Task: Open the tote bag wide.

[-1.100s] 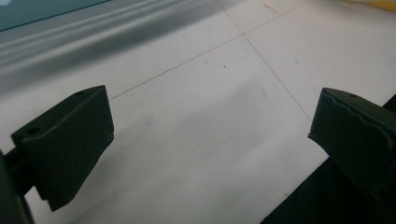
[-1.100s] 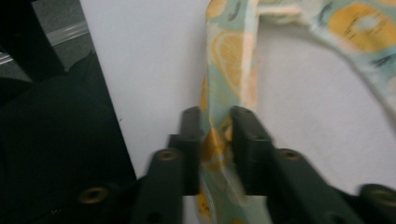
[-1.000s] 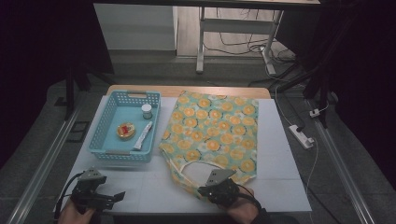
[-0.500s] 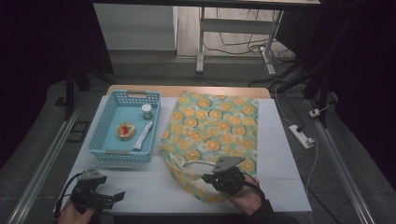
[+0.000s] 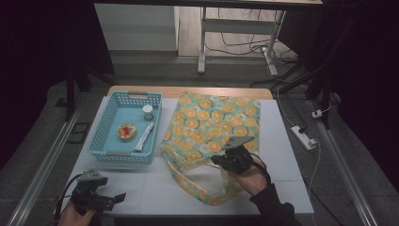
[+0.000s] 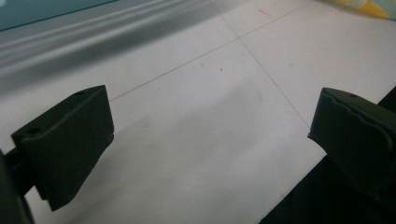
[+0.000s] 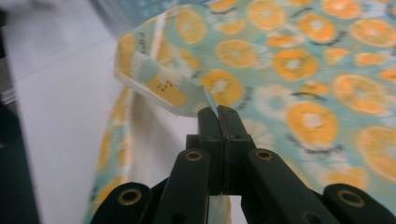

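— So, where is the orange-slice printed fabric bag [image 5: 211, 125]?

— Just right of the blue plastic basket [image 5: 106, 141]. The right gripper [image 7: 217, 112] is clenched on its handle strap [image 7: 161, 89]; the left gripper [image 6: 210, 126] stands wide apart — nothing inside.

The right gripper [image 5: 221, 160], clamped on the bag's handle [image 7: 173, 95], has lifted it up the table.

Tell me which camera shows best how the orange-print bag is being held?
The right gripper view: the right gripper pinches the bag by its rim. The high view shows the whole bag; the left gripper view catches a corner.
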Demonstrator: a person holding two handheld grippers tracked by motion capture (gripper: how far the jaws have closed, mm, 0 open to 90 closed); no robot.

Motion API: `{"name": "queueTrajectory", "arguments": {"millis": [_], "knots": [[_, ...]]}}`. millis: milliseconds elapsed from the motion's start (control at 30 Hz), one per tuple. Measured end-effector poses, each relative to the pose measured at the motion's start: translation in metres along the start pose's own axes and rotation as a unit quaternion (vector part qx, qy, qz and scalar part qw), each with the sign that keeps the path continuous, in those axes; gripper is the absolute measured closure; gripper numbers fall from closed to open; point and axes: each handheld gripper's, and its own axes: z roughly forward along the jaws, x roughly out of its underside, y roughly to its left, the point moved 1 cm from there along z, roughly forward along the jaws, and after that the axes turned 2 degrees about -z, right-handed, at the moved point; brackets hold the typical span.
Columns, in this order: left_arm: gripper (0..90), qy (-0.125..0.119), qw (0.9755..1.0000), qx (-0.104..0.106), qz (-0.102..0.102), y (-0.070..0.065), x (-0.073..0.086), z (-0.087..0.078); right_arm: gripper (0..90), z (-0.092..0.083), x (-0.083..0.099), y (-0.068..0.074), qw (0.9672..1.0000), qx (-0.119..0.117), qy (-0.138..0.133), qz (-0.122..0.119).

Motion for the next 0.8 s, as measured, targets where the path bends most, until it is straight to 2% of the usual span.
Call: {"name": "queueTrajectory", "arguments": {"millis": [133, 400, 667, 800], "knots": [[0.0, 0.0, 1.0, -0.002, 0.002, -0.001, 0.0, 0.0, 89.6, 0.001, 0.003, -0.016, 0.9998, -0.001, -0.001, 0.022], [0.0, 0.001, 1.0, 0.0, 0.003, -0.001, 0.0, 0.0, 89.6, -0.006, -0.008, -0.038, 0.999, 0.017, -0.014, 0.038], [0.0, 0.002, 1.0, 0.001, 0.001, -0.001, 0.0, 0.0, 89.7, -0.005, -0.022, -0.057, 0.9984, 0.046, -0.019, 0.028], [0.0, 0.002, 1.0, 0.002, 0.0, 0.0, 0.0, 0.0, 89.6, -0.003, -0.03, -0.069, 0.9975, 0.059, -0.023, 0.032]]}}
